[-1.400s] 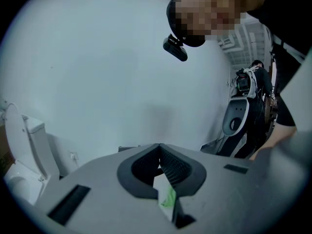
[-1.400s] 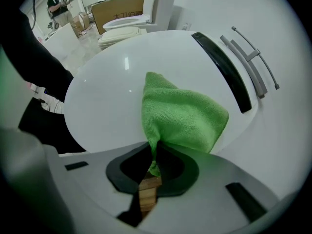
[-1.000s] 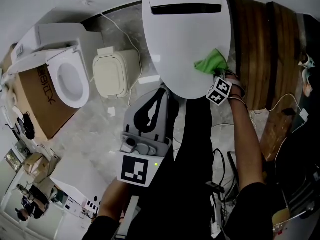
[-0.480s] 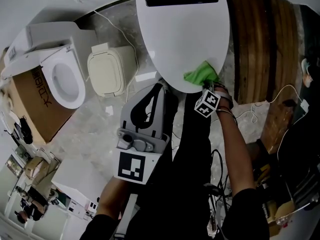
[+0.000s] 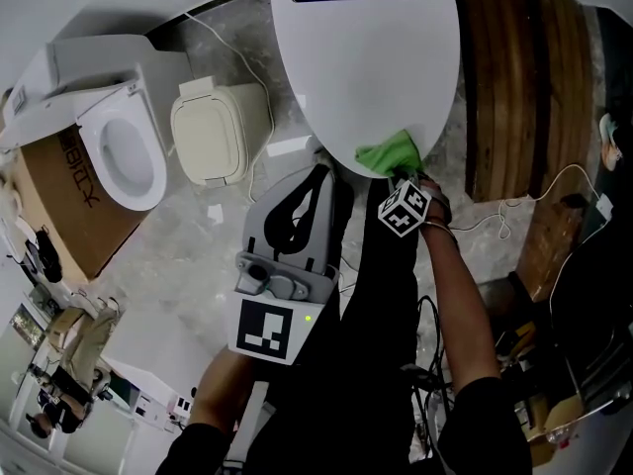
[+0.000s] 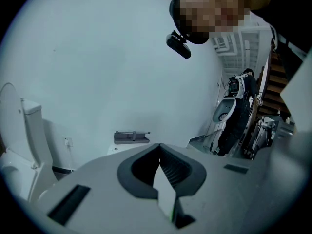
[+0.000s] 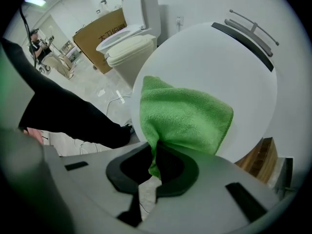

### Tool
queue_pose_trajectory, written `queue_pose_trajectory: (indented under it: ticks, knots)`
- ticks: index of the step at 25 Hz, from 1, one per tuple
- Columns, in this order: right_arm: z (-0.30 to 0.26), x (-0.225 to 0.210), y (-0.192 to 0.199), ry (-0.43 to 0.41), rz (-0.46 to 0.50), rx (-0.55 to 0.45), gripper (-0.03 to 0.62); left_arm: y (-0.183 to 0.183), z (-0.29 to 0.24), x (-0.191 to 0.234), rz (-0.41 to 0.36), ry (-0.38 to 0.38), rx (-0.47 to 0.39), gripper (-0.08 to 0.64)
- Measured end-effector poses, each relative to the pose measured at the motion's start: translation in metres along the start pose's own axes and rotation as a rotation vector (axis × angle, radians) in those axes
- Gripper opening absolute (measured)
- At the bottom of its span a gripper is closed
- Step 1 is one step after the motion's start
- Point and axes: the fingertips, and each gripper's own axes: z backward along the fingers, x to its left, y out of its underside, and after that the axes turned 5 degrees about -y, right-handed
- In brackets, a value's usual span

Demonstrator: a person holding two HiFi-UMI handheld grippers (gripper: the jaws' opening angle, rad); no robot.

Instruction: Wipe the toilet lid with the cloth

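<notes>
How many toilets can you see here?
3. A white toilet, lid closed, under the green cloth; a cream toilet, lid shut, left of it; an open-seat toilet farther left, by a cardboard box. More may be hidden outside the views.

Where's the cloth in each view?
Head view: cloth just right of centre, on the near edge of the lid.
Left gripper view: not in it.
Right gripper view: centre, pinched in the right gripper and lying on the lid.
Shared landmark: the white lid, top centre in the head view, upper right in the right gripper view.
</notes>
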Motion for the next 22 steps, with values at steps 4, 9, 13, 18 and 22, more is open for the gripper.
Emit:
queue_pose_trajectory:
  ticks: [4,9,13,18,22]
  knots:
    - [-0.002,0.010,-0.003,-0.023,-0.031,-0.026,0.037,0.003,0.003,0.000,-0.005,0.000,0.007,0.009]
    - [-0.007,0.031,-0.012,-0.143,-0.039,-0.032,0.037,0.006,0.008,0.003,-0.002,-0.018,0.004,0.009]
    - [-0.001,0.054,-0.023,-0.270,-0.009,-0.053,0.037,0.005,0.010,0.004,0.010,-0.030,0.002,0.009]
    - [0.047,0.043,-0.057,-0.295,0.000,-0.207,0.037,0.001,0.011,0.013,0.016,-0.062,-0.006,0.009]
    - [0.101,0.006,-0.077,-0.261,0.004,-0.340,0.037,-0.006,0.008,0.018,0.044,-0.104,-0.019,0.009]
